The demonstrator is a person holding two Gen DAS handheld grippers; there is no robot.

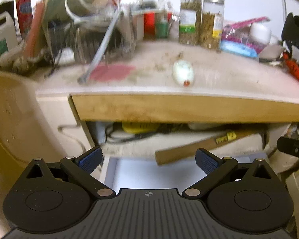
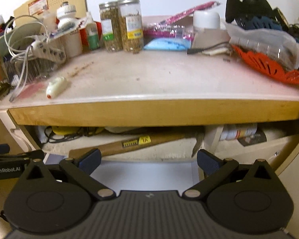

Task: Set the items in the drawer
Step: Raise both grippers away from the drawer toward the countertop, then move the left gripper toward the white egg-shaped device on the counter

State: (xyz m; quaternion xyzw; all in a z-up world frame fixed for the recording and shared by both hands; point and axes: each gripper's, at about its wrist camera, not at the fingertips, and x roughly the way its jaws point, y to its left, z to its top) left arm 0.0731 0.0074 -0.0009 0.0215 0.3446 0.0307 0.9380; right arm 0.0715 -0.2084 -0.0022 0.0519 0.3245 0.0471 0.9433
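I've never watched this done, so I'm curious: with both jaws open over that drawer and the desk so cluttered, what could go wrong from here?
1. The white tube lies near the desk edge; a clumsy reach might knock it off.
2. The hammer lies across the open drawer, so it could snag whatever goes in.
3. The loose cables hang close to the tube and might catch the left gripper.

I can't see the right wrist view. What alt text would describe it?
An open gripper with nothing between its blue pads hovers over an open drawer, below a cluttered desk. A wooden-handled hammer lies on the shelf under the desktop. On top sit a small white object, two jars and an orange basket.
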